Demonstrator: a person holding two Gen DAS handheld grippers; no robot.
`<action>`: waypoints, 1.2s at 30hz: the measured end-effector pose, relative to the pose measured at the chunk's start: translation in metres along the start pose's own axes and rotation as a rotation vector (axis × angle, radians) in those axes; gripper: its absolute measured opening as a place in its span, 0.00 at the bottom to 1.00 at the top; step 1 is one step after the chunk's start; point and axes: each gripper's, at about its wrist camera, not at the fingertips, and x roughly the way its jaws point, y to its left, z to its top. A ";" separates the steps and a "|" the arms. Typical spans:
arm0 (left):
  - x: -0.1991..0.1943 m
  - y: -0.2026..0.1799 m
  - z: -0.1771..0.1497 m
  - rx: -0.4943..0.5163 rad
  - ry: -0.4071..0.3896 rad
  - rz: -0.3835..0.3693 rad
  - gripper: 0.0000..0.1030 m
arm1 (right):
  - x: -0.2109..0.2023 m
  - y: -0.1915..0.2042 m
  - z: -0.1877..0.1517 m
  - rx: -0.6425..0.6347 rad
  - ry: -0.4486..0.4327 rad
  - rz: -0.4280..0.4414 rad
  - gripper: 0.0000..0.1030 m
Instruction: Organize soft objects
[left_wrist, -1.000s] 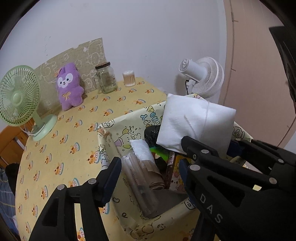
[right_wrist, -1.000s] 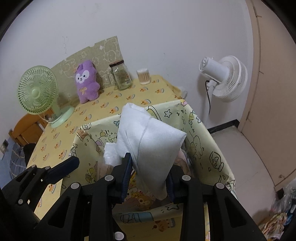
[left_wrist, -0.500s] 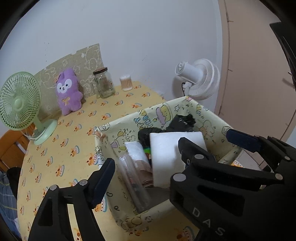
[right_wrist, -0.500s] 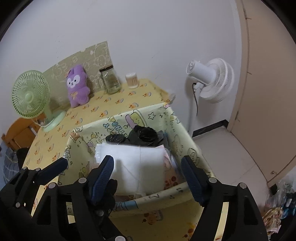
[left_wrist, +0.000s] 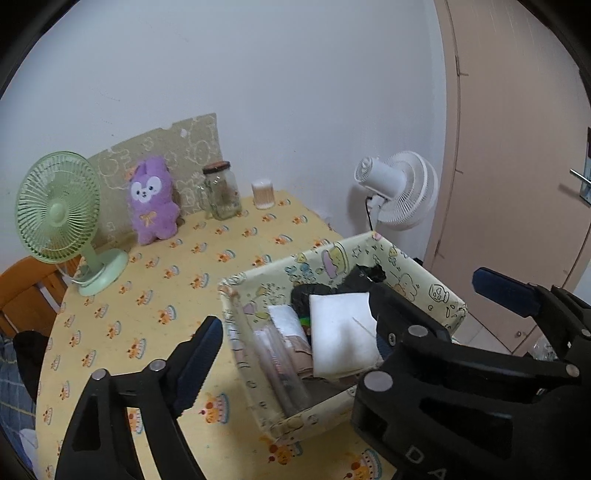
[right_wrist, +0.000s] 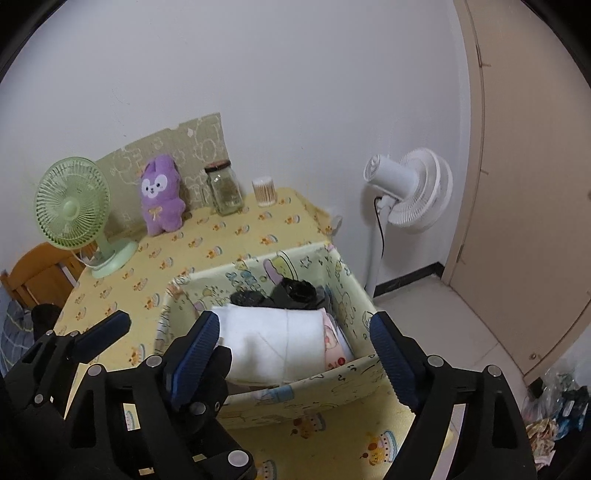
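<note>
- Right gripper (right_wrist: 295, 354): jaws spread wide, holding nothing, poised above the near wall of the fabric bin (right_wrist: 317, 391).
- Left gripper (left_wrist: 295, 332): likewise spread and empty, at the bin's left side.
- White pillow (right_wrist: 273, 343): lies flat inside the bin, on top of the other contents, in front of a black bundle (right_wrist: 291, 291).
- Orientation: long axis runs left to right across the bin in the right wrist view; broad face upward.
- Judgement: placement looks complete. Withdraw straight up, clear of the bin wall, to avoid snagging the fabric.
- Purple plush toy (right_wrist: 160, 199) stands well apart, against the back wall.
</note>
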 end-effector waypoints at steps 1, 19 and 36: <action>-0.004 0.002 0.000 -0.004 -0.007 0.005 0.86 | -0.004 0.004 0.001 -0.006 -0.009 -0.001 0.87; -0.080 0.061 -0.009 -0.066 -0.140 0.126 0.94 | -0.072 0.073 0.004 -0.115 -0.164 0.064 0.98; -0.148 0.116 -0.042 -0.178 -0.228 0.306 1.00 | -0.120 0.113 -0.011 -0.170 -0.250 0.175 0.99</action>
